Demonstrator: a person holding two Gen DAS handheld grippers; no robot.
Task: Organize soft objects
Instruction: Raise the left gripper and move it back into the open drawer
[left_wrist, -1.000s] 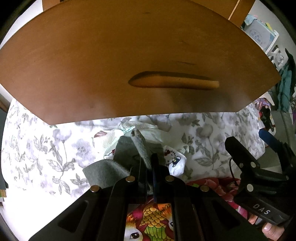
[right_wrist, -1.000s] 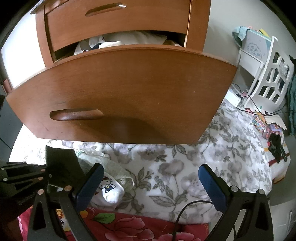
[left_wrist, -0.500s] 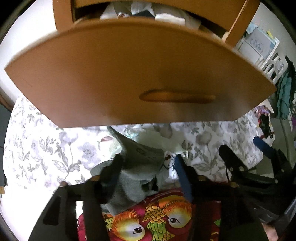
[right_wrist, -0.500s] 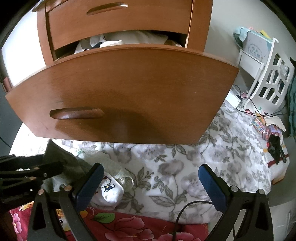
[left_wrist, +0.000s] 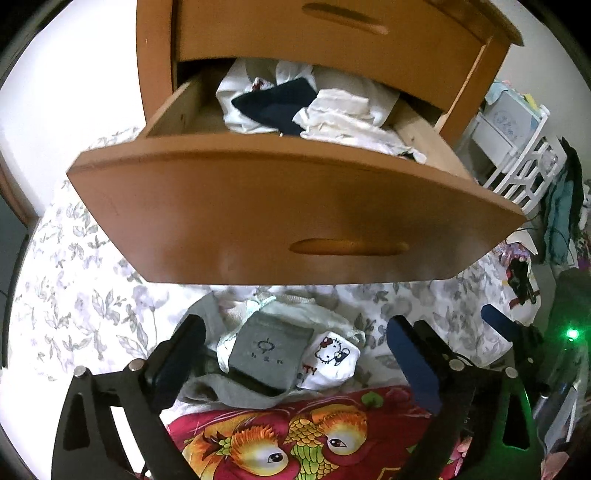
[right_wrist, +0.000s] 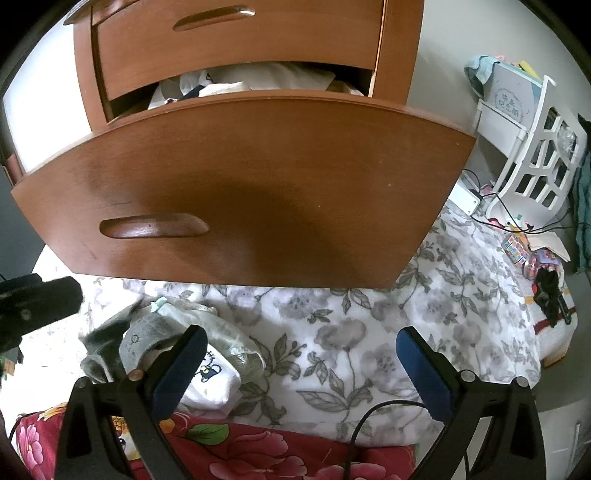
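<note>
A folded grey sock (left_wrist: 269, 354) lies on a small heap of pale cloth on the floral sheet, beside a white sock with a cartoon cat (left_wrist: 332, 358). My left gripper (left_wrist: 295, 325) hangs just above the heap, jaws opening wide; the grey sock sits between the fingers with neither pad touching it. The same grey sock (right_wrist: 136, 339) shows at the lower left of the right wrist view. My right gripper (right_wrist: 301, 336) is open over bare sheet with nothing between its fingers. Above both, the open wooden drawer (left_wrist: 295, 214) holds white and dark clothes (left_wrist: 306, 107).
The drawer front overhangs the bed's floral sheet (right_wrist: 351, 332). A red blanket with a bird print (left_wrist: 295, 435) lies under the grippers. A white shelf unit (right_wrist: 535, 140) with cables and small items stands at the right.
My left gripper has gone from shut on the grey sock to wide open and has risen; the sock has dropped onto the heap. The drawer's inside has come into view. The right gripper has kept still.
</note>
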